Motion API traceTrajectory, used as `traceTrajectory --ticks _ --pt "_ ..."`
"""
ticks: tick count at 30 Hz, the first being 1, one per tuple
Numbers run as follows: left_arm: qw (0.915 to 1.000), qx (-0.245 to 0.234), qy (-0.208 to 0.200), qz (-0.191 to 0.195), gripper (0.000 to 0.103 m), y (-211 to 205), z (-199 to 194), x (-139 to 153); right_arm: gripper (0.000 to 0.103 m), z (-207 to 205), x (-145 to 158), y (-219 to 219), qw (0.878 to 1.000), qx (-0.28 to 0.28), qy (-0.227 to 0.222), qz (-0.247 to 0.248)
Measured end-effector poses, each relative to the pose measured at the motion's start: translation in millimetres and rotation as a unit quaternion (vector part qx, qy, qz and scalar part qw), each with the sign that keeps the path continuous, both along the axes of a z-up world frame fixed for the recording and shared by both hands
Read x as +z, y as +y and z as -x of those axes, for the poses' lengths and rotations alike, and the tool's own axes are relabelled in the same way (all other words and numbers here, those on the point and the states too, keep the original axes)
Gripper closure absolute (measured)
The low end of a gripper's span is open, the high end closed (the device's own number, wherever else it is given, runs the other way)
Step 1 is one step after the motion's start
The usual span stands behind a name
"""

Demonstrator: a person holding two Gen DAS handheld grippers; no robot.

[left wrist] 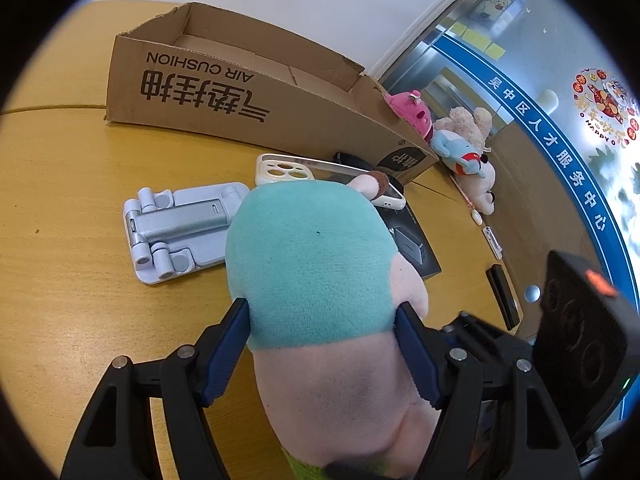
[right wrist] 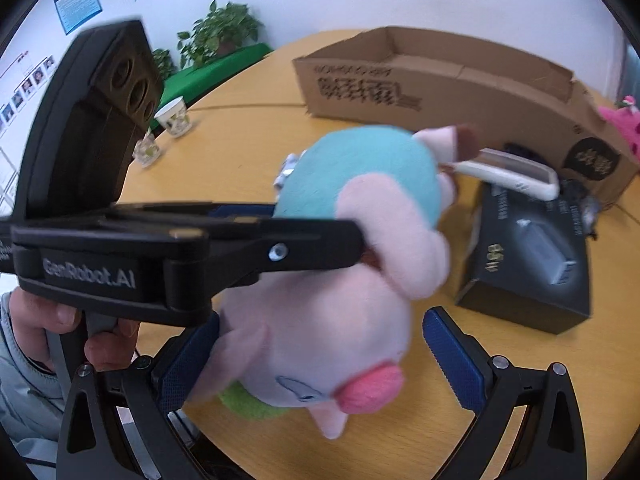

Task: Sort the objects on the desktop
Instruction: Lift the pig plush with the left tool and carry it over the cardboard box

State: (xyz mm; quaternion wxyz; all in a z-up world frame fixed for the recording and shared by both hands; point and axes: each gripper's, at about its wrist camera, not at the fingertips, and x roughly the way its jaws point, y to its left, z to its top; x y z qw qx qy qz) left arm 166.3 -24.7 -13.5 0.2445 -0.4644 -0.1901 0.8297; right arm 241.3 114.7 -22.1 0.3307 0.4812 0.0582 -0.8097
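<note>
- My left gripper (left wrist: 320, 344) is pinching the plush pig (left wrist: 312, 264) across its body, both blue pads sunk into the fabric; the toy fills the centre and lower half of the left wrist view.
- In the right wrist view my right gripper (right wrist: 316, 360) is spread wide: the left pad looks to touch the pig's side, while the right pad (right wrist: 454, 358) stands apart from it. So the left carries the toy alone.
- The cardboard box (left wrist: 256, 92) sits open in the upper middle of the left view and, I judge, is the likely bin for it.
- To do this well I would keep the squeeze steady; soft plush can slip out if I relax.
- I would carry it high, since the phone stand (left wrist: 180, 228), the phone case (left wrist: 320, 176) and the black carton (right wrist: 528, 256) lie just beneath and ahead.
- I would let go only once the pig is past the near wall of the box.
- The right gripper should back off so it doesn't snag the pig's head.
</note>
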Motion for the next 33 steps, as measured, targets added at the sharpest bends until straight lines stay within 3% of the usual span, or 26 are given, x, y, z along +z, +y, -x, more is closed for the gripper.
traceTrajectory --ticks 4,10,19,28,33 --pt "0.9999 -0.005 -0.001 -0.010 0.037 -1.7 0.0 0.9 0.002 -7.6 -5.1 -17.9 0.999 0.018 0.027 -0.034" --pt "0.9998 -0.002 0.020 0.000 0.042 3.1 -1.8 23.2 0.015 -7.9 8.2 -17.7 0.999 0.026 0.038 -0.029" --pt "0.9938 -0.001 0.111 0.006 0.042 3.9 21.2 99.3 0.016 9.9 76.0 -18.3 0.993 0.023 0.118 -0.014" --pt "0.9801 -0.008 0.198 0.015 0.042 -3.1 53.2 170.8 0.016 43.9 143.0 -32.4 0.979 0.013 0.203 -0.009" --pt "0.9728 -0.016 0.230 0.021 0.042 -6.0 74.9 196.5 0.016 68.3 168.8 -41.8 0.972 0.005 0.236 -0.009"
